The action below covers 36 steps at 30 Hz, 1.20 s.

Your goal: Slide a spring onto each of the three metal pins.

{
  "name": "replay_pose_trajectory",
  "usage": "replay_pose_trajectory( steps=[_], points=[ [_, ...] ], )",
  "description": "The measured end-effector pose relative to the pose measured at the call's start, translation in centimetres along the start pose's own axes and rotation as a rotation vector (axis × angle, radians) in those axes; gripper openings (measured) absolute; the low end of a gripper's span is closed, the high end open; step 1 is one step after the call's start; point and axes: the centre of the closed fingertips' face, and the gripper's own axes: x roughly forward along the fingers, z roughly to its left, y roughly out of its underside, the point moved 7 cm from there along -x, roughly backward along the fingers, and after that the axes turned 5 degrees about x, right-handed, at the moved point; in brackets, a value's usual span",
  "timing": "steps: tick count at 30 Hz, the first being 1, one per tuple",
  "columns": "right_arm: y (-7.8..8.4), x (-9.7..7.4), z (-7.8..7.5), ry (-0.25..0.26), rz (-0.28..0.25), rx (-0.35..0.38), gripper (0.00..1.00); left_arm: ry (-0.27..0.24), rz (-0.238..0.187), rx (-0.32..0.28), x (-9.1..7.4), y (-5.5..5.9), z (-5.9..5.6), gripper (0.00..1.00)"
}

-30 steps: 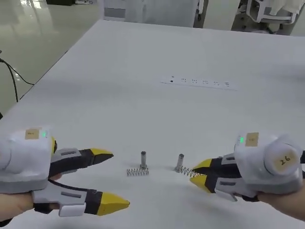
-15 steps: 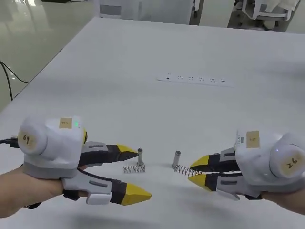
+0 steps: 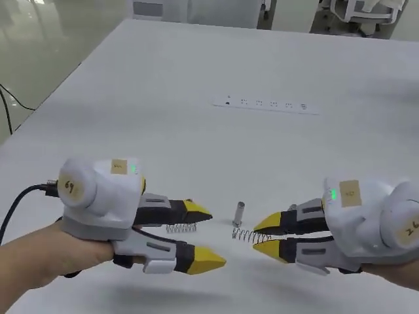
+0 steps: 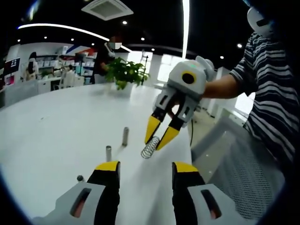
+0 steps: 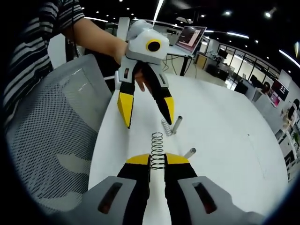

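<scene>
In the head view the upper jaw of the left tool [image 3: 203,234] lies across one metal pin and hides it. It also covers the nearer end of the loose spring [image 3: 181,227] lying on the tabletop [image 3: 163,98]. That covered pin [image 5: 178,124] shows in the right gripper view, upright, just beside the loose spring and just past the left tool's jaw tip. The left tool is released, its jaws wide apart with nothing between them.

The right tool [image 3: 260,235] is clenched on the held spring [image 3: 242,234], gripping one end so that the rest of the coil sticks out ahead of its tips. The second pin [image 3: 239,212] stands upright between the two tools, just beyond the held spring's free end; whether they touch cannot be told. A small round thing [image 4: 80,178] beside the left tool's own jaw in the left gripper view is too small to name.

A second ago the left tool was well off to the side of the pins, with both pins and the whole loose spring in plain sight. It has since come in over them. The right tool has kept its spring clamped, still close by the second pin.
</scene>
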Motion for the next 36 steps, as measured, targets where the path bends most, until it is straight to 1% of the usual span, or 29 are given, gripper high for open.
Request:
replay_pose_trajectory(
  steps=[6,9,12,15,18,23,36],
  points=[
    [0.0,-0.2,0.2,-0.011,0.004,-0.018,0.08,0.015,-0.003,0.007,1.0,0.0,-0.1,0.34],
    [-0.1,-0.3,0.3,-0.017,0.002,-0.02,0.08,0.018,-0.02,0.003,1.4,-0.2,-0.2,0.31],
    [-0.3,-0.3,0.4,-0.021,-0.007,-0.018,0.08,0.025,-0.026,0.003,1.8,-0.4,-0.3,0.3],
    [-0.4,-0.4,0.4,-0.025,-0.014,-0.016,0.08,0.029,-0.025,0.009,2.0,-0.5,-0.4,0.26],
    [-0.5,-0.4,0.5,-0.03,-0.017,-0.018,0.08,0.033,-0.036,0.003,2.2,-0.7,-0.5,0.21],
    [-0.6,-0.4,0.6,-0.035,-0.021,-0.023,0.08,0.044,-0.041,0.008,2.4,-0.9,-0.7,0.18],
    [-0.7,-0.5,0.6,-0.036,-0.026,-0.022,0.08,0.058,-0.047,0.023,2.6,-0.8,-0.9,0.09]
  ],
)
